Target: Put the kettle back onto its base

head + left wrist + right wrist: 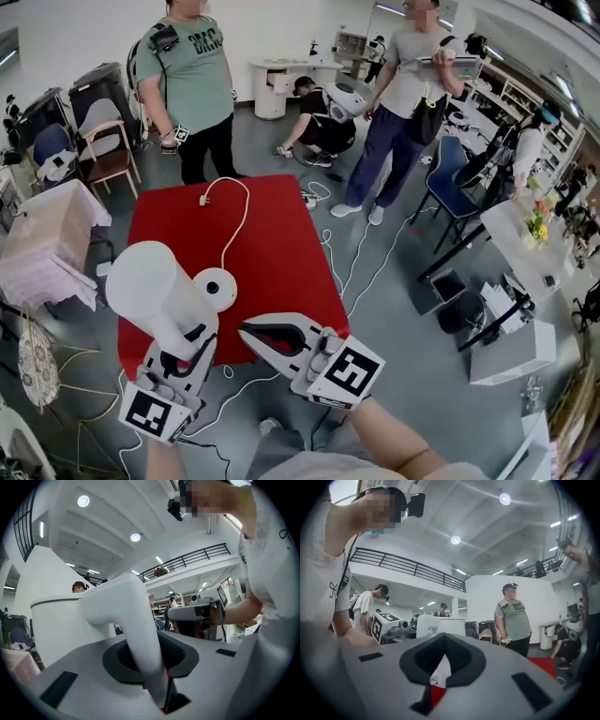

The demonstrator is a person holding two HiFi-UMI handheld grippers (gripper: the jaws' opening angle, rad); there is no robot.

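Kettle [150,286] hangs by its handle, clamped in the left gripper [190,339], beside its base [221,287]; right gripper [248,330] closed, empty. Seating it remains.

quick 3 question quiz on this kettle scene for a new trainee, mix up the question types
1. True or false: the kettle already sits on its base.
2. Which gripper is closed on the kettle's handle?
A) left gripper
B) right gripper
C) neither
3. What colour is the table that the base lies on?

Key:
1. False: the kettle is held up beside the base, not set on it.
2. A
3. Red
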